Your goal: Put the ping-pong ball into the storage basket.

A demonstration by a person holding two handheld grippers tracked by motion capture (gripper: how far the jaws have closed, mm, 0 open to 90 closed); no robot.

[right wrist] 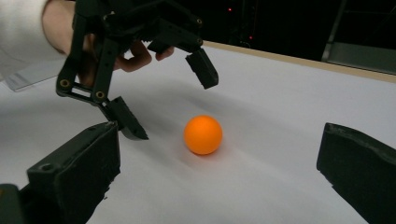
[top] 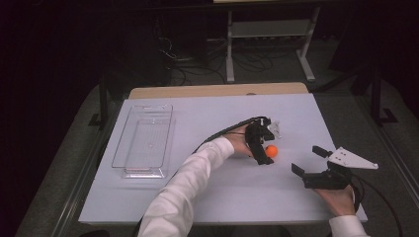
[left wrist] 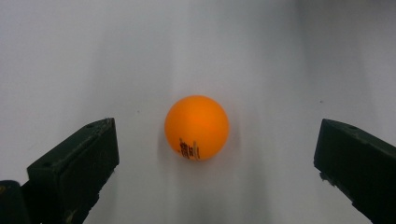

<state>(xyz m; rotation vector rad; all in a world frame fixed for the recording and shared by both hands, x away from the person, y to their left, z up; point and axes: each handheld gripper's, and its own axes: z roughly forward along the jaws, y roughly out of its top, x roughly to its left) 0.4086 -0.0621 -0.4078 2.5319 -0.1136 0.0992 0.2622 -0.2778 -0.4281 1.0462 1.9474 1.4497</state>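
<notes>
An orange ball [top: 271, 150] with dark print on it lies on the white table. In the left gripper view the ball [left wrist: 196, 127] sits between the two wide-apart black jaws of my left gripper [left wrist: 217, 134], touching neither. My left gripper [top: 269, 145] stands open just over the ball, held by a hand in a white sleeve. In the right gripper view the left gripper [right wrist: 172, 106] straddles the ball [right wrist: 202, 134], one jaw low beside it and one raised behind. My right gripper [top: 309, 160] is open to the right of the ball, with nothing between its jaws.
A clear plastic tray [top: 122, 143] stands on the left part of the white table sheet [top: 197, 197]. A wooden table edge [top: 217, 90] runs along the back. Beyond it are a dark floor, cables and a metal frame [top: 269, 29].
</notes>
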